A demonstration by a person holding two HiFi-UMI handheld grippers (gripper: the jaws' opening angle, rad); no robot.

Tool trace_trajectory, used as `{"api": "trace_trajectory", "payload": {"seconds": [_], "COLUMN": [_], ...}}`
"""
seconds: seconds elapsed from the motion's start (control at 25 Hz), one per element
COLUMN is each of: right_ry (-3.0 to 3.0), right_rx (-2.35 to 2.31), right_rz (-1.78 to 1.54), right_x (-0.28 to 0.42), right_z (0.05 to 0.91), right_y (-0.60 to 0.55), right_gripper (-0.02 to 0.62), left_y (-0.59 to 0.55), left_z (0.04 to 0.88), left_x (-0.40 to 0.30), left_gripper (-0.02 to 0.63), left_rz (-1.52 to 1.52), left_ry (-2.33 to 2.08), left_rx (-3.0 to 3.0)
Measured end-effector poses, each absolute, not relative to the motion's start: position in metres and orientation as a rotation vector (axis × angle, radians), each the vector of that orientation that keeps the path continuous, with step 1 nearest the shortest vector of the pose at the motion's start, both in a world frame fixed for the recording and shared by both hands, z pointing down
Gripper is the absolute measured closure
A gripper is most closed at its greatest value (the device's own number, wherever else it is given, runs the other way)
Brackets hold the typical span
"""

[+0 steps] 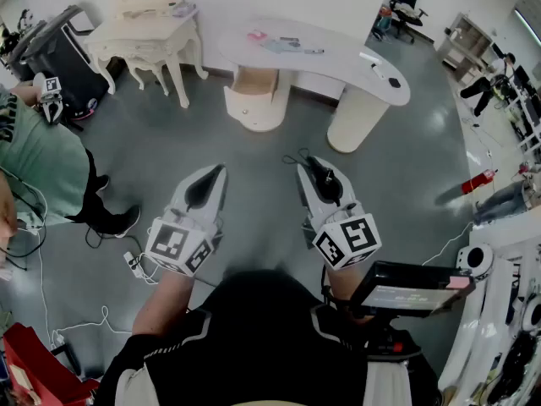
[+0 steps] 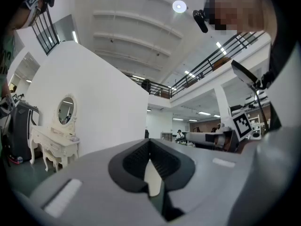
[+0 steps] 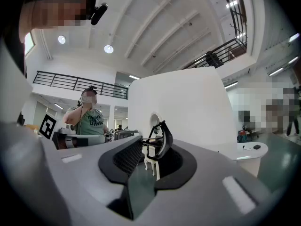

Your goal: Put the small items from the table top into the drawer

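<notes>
My right gripper is shut on a pair of black glasses, held level over the grey floor. In the right gripper view the black glasses stick up from between the pads of the right gripper. My left gripper is beside it, jaws closed together with nothing in them; the left gripper shows bare dark pads meeting. The curved white table stands ahead with small items on top and a rounded drawer unit under it.
A white dressing table with a mirror stands at the far left, next to a dark case. A person in a green shirt is at the left. Cables lie on the floor. A red extinguisher lies at the right.
</notes>
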State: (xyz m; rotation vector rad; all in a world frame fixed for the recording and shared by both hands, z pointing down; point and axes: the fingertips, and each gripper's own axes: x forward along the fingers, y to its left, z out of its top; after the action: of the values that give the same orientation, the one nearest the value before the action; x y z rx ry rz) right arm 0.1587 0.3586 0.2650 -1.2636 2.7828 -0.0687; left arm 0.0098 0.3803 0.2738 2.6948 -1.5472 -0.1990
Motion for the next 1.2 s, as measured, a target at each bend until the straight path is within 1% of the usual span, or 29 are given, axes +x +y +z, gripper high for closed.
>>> {"api": "trace_trajectory", "payload": {"seconds": [0.72,1.2], "right_ry": [2.776,2.788], "right_rx": [-1.229,-1.213], "right_rz": [-0.018,-0.063], "right_x": [0.153,0.114], "right_z": [0.258,0.261], "right_y": [0.362,0.364], "right_gripper": [0.502,0.502], "left_y": [0.384,0.388], "left_z": [0.276,0.280], "left_x": [0.008,-0.031], "left_gripper": [0.606,0.606], "left_rz": [-0.202,-0.225], "left_ry": [-1.532,-1.530], "left_rx": [2.678,2.650]}}
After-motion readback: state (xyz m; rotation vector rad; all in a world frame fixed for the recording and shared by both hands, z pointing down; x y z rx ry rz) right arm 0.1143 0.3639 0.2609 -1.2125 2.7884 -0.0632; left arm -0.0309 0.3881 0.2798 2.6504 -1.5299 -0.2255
